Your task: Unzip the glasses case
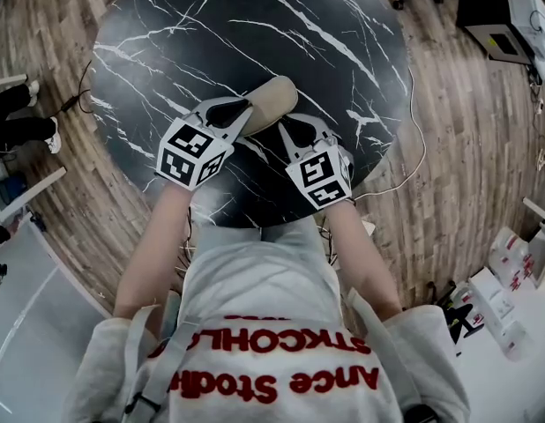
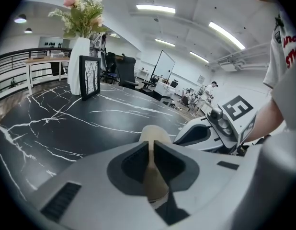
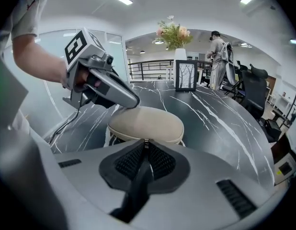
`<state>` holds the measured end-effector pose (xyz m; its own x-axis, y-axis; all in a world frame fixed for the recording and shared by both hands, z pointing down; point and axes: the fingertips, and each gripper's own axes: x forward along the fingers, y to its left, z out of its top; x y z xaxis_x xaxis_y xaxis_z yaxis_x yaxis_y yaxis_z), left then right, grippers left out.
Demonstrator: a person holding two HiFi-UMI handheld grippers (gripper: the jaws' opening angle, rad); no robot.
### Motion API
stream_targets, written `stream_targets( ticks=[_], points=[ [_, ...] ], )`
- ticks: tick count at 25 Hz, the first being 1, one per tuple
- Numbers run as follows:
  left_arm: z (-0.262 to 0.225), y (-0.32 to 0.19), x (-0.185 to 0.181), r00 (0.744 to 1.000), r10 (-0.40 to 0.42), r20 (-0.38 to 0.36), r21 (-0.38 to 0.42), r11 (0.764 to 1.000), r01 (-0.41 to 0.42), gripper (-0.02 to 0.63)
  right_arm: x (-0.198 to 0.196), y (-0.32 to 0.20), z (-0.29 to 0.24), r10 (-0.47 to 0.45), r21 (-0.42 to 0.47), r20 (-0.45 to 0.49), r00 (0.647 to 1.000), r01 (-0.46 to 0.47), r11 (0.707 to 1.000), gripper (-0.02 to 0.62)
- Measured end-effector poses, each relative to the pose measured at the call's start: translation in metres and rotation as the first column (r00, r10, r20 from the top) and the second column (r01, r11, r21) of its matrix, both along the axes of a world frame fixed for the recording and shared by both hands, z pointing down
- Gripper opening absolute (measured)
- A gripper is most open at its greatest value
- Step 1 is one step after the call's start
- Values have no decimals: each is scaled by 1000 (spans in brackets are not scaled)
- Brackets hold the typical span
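Observation:
A beige oval glasses case point(image 1: 271, 97) lies near the front edge of the round black marble table point(image 1: 158, 42). My left gripper point(image 1: 246, 111) comes at it from the left and is shut on the case's near end; in the left gripper view the pads pinch the beige rim point(image 2: 153, 134). My right gripper point(image 1: 287, 129) sits just right of it, at the case's front side. In the right gripper view its jaws point(image 3: 144, 145) are shut on a small metal zipper pull at the seam of the case point(image 3: 145, 122). The left gripper point(image 3: 131, 99) shows there pressing the case's left end.
At the table's far side stand a white vase with flowers point(image 2: 81, 56) and a small black picture frame point(image 2: 89, 75). A cable point(image 1: 412, 122) runs along the table's right edge. A person point(image 3: 218, 56) stands in the background. Boxes point(image 1: 511, 271) lie on the floor at the right.

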<state>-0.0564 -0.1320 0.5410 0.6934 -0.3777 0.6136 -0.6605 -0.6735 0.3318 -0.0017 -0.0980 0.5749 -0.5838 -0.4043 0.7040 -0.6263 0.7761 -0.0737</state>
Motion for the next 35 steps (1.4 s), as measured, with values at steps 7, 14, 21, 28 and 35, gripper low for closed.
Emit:
stream_targets(
  ticks=[7,14,21,28,35],
  points=[
    [0,-1,-2,1000,-4,5,-3,1000,4,40,-46,29,-1,-2,-42,78,997,5,999,34],
    [0,-2,-1,1000,-9,-11,-26,1000,9,40,-86,49,-4,-82,-85,130,988,94,992,26],
    [9,-6,-33,996,-32,87,-26,999,35,41,-9,10,-10,78,-88,81,994,-71,994,28],
    [16,26,-32,997,-73,-6,-202,977,70,8,-21,-38,-22,31,-49,80,996,-27,998,26],
    [16,68,-11,968,-162,-192,-389,918,76,9,-75,-38,-33,-201,-36,158,967,209,977,28]
  ],
)
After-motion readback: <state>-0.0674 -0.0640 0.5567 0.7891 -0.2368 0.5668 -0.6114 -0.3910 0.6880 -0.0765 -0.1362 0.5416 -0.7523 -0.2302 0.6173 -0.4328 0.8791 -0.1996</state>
